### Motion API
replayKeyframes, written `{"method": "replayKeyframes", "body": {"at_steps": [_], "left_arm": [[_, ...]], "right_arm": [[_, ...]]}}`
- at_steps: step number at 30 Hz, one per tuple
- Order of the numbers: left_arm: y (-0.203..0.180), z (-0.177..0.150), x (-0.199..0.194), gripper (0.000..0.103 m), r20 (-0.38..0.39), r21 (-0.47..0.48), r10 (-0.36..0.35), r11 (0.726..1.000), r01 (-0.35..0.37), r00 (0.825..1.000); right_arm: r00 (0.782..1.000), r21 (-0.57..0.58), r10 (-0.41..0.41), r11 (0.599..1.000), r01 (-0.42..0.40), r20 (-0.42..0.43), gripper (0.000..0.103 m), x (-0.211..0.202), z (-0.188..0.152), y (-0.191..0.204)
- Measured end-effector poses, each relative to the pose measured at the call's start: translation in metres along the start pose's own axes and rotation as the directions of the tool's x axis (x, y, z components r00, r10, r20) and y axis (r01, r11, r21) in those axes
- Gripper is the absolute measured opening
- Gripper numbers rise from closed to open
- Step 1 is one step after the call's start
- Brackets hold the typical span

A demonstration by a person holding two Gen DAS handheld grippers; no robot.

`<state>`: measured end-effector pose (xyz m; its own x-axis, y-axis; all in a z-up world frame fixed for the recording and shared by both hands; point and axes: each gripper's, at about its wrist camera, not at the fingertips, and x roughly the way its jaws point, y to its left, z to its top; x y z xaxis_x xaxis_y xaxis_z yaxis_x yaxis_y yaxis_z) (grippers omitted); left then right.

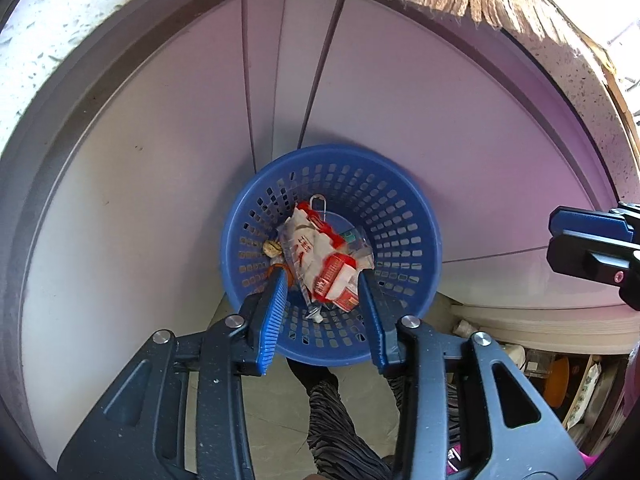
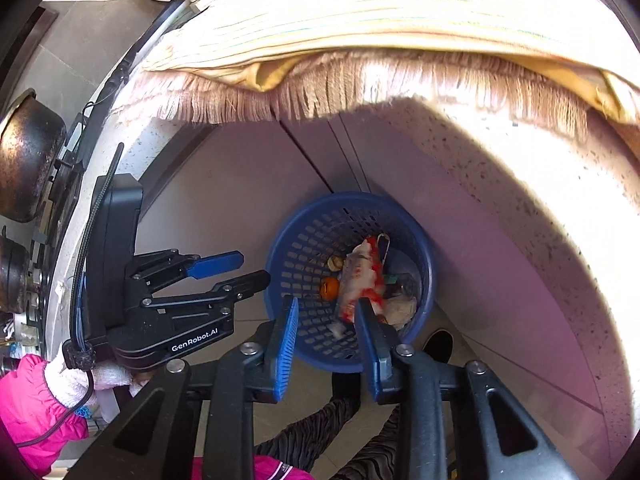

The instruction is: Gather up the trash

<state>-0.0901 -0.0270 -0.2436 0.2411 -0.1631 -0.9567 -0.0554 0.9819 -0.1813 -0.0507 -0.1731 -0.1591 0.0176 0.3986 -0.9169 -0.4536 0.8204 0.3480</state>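
A blue perforated basket [image 1: 404, 216] [image 2: 296, 256] stands on the floor against the cabinet doors. Inside it lie crumpled red-and-white wrappers [image 1: 316, 252] [image 2: 362, 276], a small orange piece [image 2: 329, 289] and other scraps. My left gripper [image 1: 323, 282] hovers above the basket's near rim, jaws apart, nothing pressed between the pads. In the right wrist view the left gripper [image 2: 252, 270] shows from the side, left of the basket. My right gripper [image 2: 327, 304] also hangs over the near rim, open and empty. In the left wrist view the right gripper [image 1: 554, 236] shows at the right edge.
Pale lilac cabinet doors [image 1: 160, 200] rise behind the basket under a speckled counter edge [image 2: 520, 184]. A fringed cloth [image 2: 360, 80] hangs over the counter. A dark pan [image 2: 28, 156] sits at the left. A person's legs [image 1: 340, 420] and a shoe [image 2: 438, 344] stand by the basket.
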Motion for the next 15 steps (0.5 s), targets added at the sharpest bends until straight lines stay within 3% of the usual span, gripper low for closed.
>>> {"method": "replayKeyframes", "body": {"at_steps": [6,15], "left_arm": [[-0.002,0.001,-0.007,0.037,0.014,0.008,0.014,1.000,-0.014,1.000],[-0.008,0.010,-0.038,0.037,0.078,0.028,0.029,0.999,-0.031,0.997]], "right_arm": [[1.000,0.000,0.003,1.000,-0.003,0.008,0.035,-0.008,0.000,0.002],[0.998,-0.052,-0.009,0.999,0.012,0.067,0.055,-0.039,-0.001,0.009]]}}
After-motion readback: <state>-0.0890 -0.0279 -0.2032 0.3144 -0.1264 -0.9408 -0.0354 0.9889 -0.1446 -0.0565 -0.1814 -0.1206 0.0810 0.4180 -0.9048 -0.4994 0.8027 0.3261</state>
